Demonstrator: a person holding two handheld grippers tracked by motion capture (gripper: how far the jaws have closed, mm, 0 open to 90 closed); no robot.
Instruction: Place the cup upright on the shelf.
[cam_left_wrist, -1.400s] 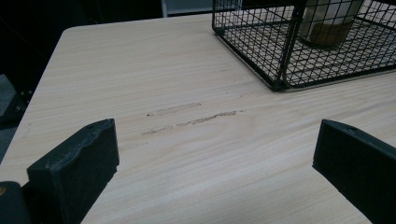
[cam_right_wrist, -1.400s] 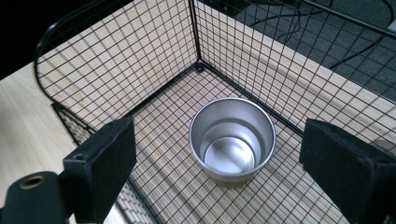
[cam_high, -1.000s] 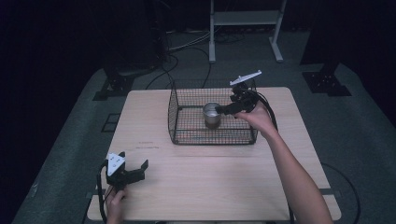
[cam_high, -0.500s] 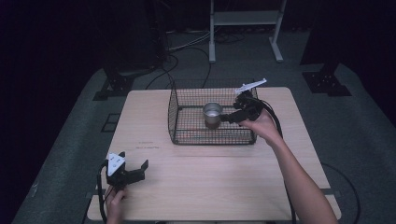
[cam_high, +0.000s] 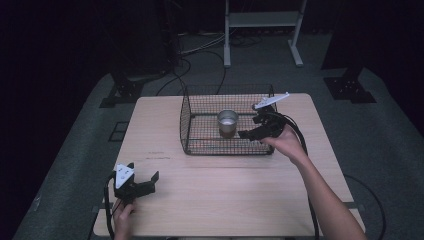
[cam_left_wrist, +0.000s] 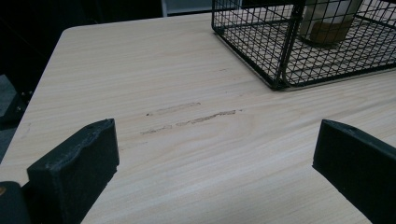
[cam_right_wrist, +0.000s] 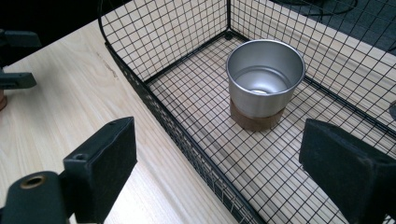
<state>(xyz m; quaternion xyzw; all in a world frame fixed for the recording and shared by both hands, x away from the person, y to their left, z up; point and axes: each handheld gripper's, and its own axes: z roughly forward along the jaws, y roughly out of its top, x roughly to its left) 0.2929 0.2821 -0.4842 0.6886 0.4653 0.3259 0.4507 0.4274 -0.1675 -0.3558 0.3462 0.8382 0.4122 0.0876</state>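
Standing upright inside the black wire basket on the pale wooden bench was a silver metal cup with a brown band around its base, its mouth open to the ceiling and nothing visible within but its shiny floor. The cup sat toward the middle of the basket, apart from all four mesh walls. The right hand-held gripper hung over the basket's right end, held by the person's right hand, its jaws spread wide and gripping nothing; in the right gripper view the cup lay ahead between the two black jaws, well clear of both, with the basket's near wall running diagonally below. The left hand-held gripper rested low at the bench's front left corner, well apart from the basket, its jaws likewise wide and empty over bare wood. In the left gripper view faint dark scuff marks streaked the bench ahead, and the basket's corner stood at upper right.
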